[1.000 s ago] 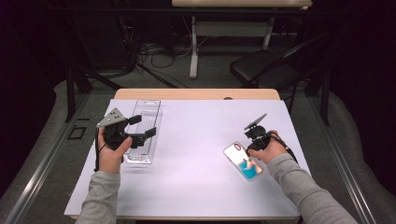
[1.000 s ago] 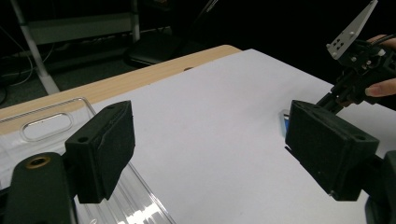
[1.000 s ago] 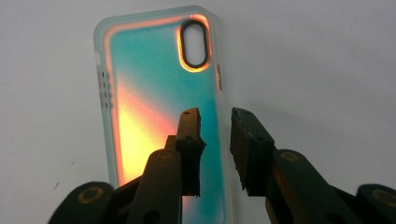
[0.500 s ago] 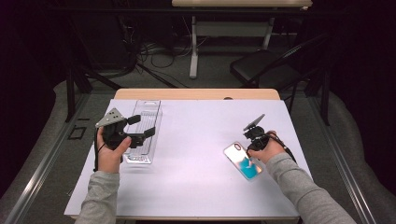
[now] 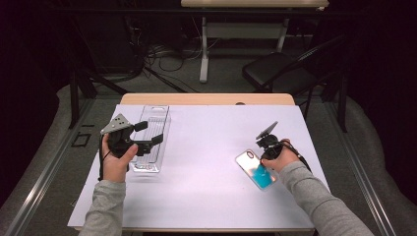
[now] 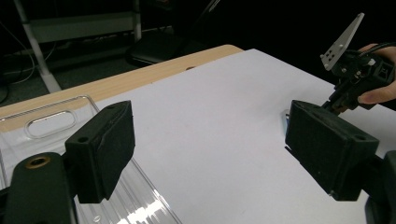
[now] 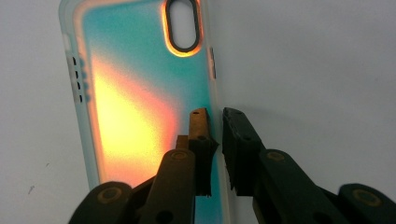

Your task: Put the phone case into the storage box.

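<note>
So right now I've got my right gripper [image 5: 266, 150] down on the phone case [image 5: 255, 169], which is lying flat near the right edge of the counter [image 5: 211, 142], a bit closer to the front edge than the back. It's that iridescent teal-to-orange one with the oval camera cutout. In the right gripper view the fingers [image 7: 201, 154] have just been closing in on the case's [image 7: 140, 107] long side wall: one finger sits over the inside of the case, the other on the white counter [image 7: 317, 60] just outside it, with the rim between them and only a sliver of gap left. Looks like a pinch on the edge, though I can't swear the pads are fully pressing yet.

My left gripper [image 5: 142, 135] is just hanging in the air over the left side of the counter, above the clear plastic tray [image 5: 150, 129] that runs from near the back edge toward the front. In the left gripper view its fingers [image 6: 100, 149] are spread wide with nothing between them, the tray [image 6: 51, 123] below at the left and the right gripper [image 6: 357, 72] off in the distance.
</note>
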{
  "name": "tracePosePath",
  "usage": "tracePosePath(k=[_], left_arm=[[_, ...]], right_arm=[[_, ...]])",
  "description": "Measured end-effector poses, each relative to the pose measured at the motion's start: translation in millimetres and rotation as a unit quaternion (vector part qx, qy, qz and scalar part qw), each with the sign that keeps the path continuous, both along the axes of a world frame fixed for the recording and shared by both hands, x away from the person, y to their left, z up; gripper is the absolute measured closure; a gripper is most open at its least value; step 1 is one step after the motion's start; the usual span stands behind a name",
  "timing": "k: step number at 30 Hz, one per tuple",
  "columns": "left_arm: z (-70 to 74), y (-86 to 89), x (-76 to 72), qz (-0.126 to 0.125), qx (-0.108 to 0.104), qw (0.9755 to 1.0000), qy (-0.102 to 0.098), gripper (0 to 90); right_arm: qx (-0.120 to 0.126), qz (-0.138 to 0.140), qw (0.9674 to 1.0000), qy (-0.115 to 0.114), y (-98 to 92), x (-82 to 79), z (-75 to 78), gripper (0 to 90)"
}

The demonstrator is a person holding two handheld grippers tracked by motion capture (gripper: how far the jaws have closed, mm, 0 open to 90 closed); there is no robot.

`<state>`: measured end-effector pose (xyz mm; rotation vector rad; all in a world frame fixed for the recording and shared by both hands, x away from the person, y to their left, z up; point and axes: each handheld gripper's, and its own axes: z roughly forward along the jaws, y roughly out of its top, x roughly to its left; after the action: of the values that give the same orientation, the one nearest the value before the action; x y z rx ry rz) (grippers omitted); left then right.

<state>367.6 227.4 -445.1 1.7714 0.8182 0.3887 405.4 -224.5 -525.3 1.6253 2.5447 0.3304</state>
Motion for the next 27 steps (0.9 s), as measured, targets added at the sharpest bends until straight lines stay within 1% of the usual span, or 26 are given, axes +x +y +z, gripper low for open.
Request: tracePosePath(k=[4,5,6,11,12,13,14,16,17,18,20,21,23,24,27], left_arm=[[0.1,0.5,-0.1,0.000,0.000,1.0000,0.001,16.1],[0.1,0.5,-0.1,0.000,0.000,1.0000,0.001,16.1],[0.1,0.9,0.1,0.000,0.001,1.0000,0.001,16.1],[-0.1,1.3,0.2,0.001,0.001,1.0000,0.001,16.1],[-0.2,1.2,0.2,0.002,0.001,1.0000,0.002,16.1],[-0.2,1.2,0.2,0.002,0.001,1.0000,0.002,16.1],[-0.5,1.0,0.3,0.002,0.000,1.0000,0.002,16.1],[-0.8,0.6,0.5,0.001,0.001,1.0000,0.003,16.1],[-0.8,0.6,0.5,0.001,0.001,1.0000,0.003,16.1],[-1.0,0.3,0.5,0.001,0.002,1.0000,0.003,16.1],[-1.0,0.2,0.6,0.001,0.003,1.0000,0.003,16.1],[-1.1,0.2,0.7,0.001,0.003,1.0000,0.003,16.1],[-1.2,0.3,0.8,0.000,0.003,1.0000,0.003,16.1],[-1.3,0.5,0.9,0.001,0.003,1.0000,0.003,16.1],[-1.5,0.6,1.1,0.001,0.002,1.0000,0.003,16.1]], right_arm=[[-0.008,0.001,0.9999,0.007,-0.1,0.7,1.2,83.5],[-0.008,0.001,0.9999,0.007,-0.1,0.7,1.2,83.5],[0.002,-0.004,1.0000,-0.001,-0.2,0.2,-0.7,84.2],[-0.001,-0.003,1.0000,-0.001,0.0,0.2,-0.6,85.6],[-0.011,0.000,0.9999,0.008,0.2,0.4,1.2,85.7],[-0.014,0.005,0.9999,0.003,0.1,0.6,0.7,85.8],[-0.005,-0.001,1.0000,-0.004,0.7,-0.1,-0.9,86.0],[-0.006,0.000,1.0000,-0.005,0.6,0.0,-1.0,86.1],[-0.006,0.000,1.0000,-0.005,0.6,0.0,-1.0,86.1],[-0.016,0.005,0.9999,0.004,0.4,0.5,0.9,86.1],[-0.016,0.004,0.9999,0.005,0.5,0.4,1.0,86.2],[-0.006,0.001,1.0000,-0.005,0.5,0.1,-0.9,86.2],[-0.006,-0.001,1.0000,-0.004,0.6,0.0,-0.8,86.3],[-0.016,0.005,0.9998,0.004,0.4,0.5,1.0,86.4],[-0.016,0.003,0.9999,0.002,0.8,0.1,0.7,86.4]])
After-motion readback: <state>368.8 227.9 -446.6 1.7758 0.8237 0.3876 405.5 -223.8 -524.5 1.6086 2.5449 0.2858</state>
